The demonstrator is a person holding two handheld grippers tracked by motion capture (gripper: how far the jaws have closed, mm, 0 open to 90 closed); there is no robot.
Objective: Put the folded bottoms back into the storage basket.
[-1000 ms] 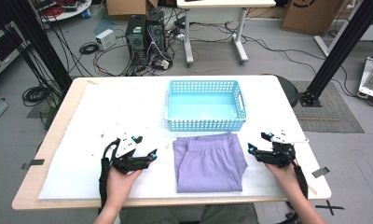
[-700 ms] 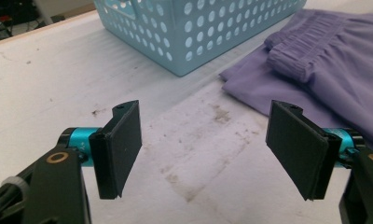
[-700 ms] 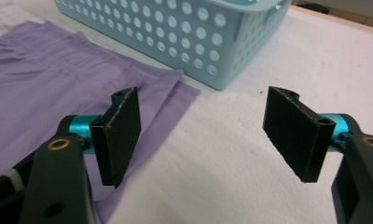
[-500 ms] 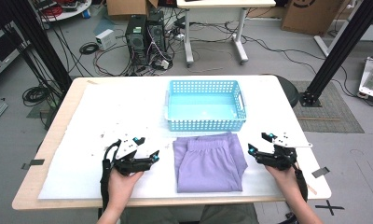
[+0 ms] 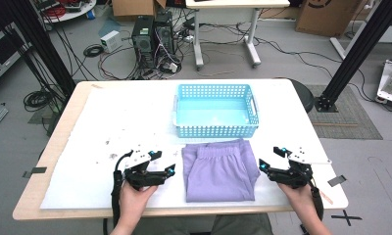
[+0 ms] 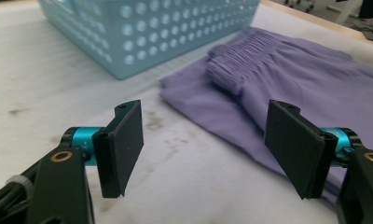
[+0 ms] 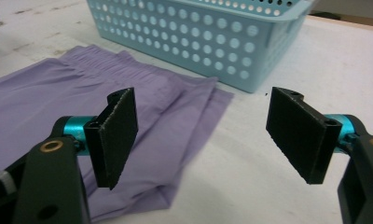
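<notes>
While both grippers rest low over the table, one folded purple garment lies flat between them, near the person's edge. The left gripper sits just beside the garment's left edge, its jaws spread wide and holding nothing; in the left gripper view the garment lies ahead and to the right, its gathered waistband turned toward the basket, with the right-hand jaw over the cloth's near edge and the left-hand jaw over bare table. The right gripper sits just beside the garment's right edge, its jaws likewise spread and empty; in the right gripper view the garment reaches under the left-hand jaw, while the other jaw stands over bare surface. Whether either jaw touches the cloth cannot be told.

One light blue perforated basket stands just beyond the garment, at the middle of the table, apparently empty. A white sheet covers the wooden table, with dark smudges showing on it ahead of the left gripper.

Beyond the table, the grey floor carries tangled cables, two dark computer towers standing side by side, and a white-legged desk. Black frame posts rise at left and right. Two cardboard boxes sit at the far side.
</notes>
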